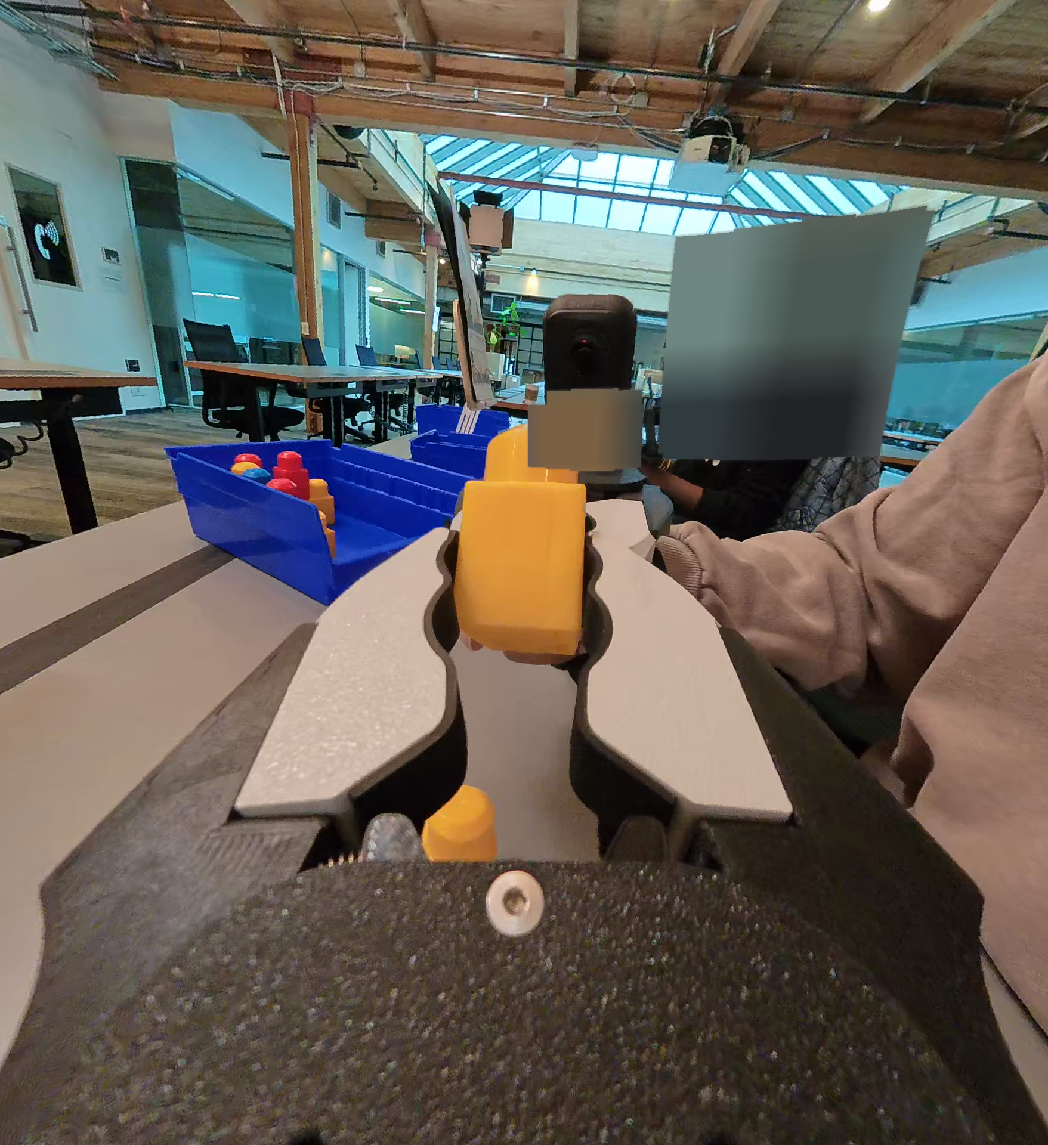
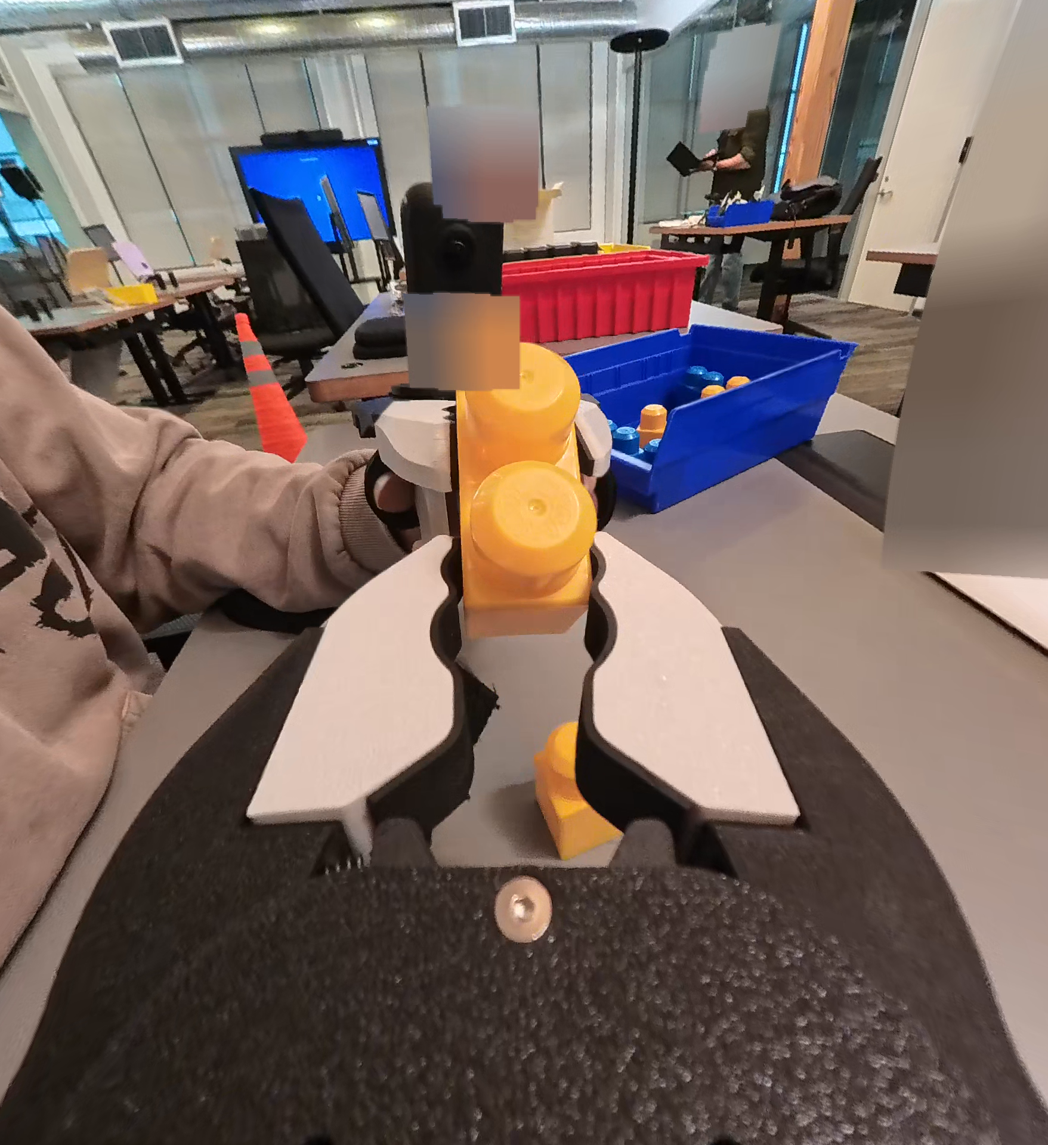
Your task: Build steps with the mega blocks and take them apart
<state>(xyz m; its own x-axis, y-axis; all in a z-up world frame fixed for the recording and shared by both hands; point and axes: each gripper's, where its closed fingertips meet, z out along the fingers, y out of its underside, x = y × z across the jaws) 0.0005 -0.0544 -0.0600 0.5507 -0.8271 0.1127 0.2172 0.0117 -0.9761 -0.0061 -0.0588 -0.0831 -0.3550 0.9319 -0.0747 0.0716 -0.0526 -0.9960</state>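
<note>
Left wrist view: left gripper (image 1: 520, 579) clamped on a yellow mega block (image 1: 518, 567), held above the grey table (image 1: 75, 712); block's smooth underside turned toward the camera, a stud of it poking up behind. Below, between the finger bases, a small yellow block (image 1: 460, 827) standing on the table. Farther left on the table, a blue bin (image 1: 273, 533) holding a cluster of blocks at its near end: red (image 1: 291, 474), blue (image 1: 255, 476) and orange ones (image 1: 321, 499), rest of the bin bare. Behind it, two more blue bins (image 1: 453, 434), contents hidden. At right, a beige sleeve (image 1: 849, 588).

Right wrist view: right gripper (image 2: 524, 579) closed on the same yellow two-stud block (image 2: 524, 533), studs facing the camera; left gripper (image 2: 490, 443) gripping its far end. Small yellow block (image 2: 571, 799) upright on the table beneath, partly hidden by the right finger. Beyond, a blue bin (image 2: 726, 458) with blue (image 2: 626, 437) and orange blocks (image 2: 653, 421) scattered inside. Behind that, a red bin (image 2: 602, 297), contents not visible.
</note>
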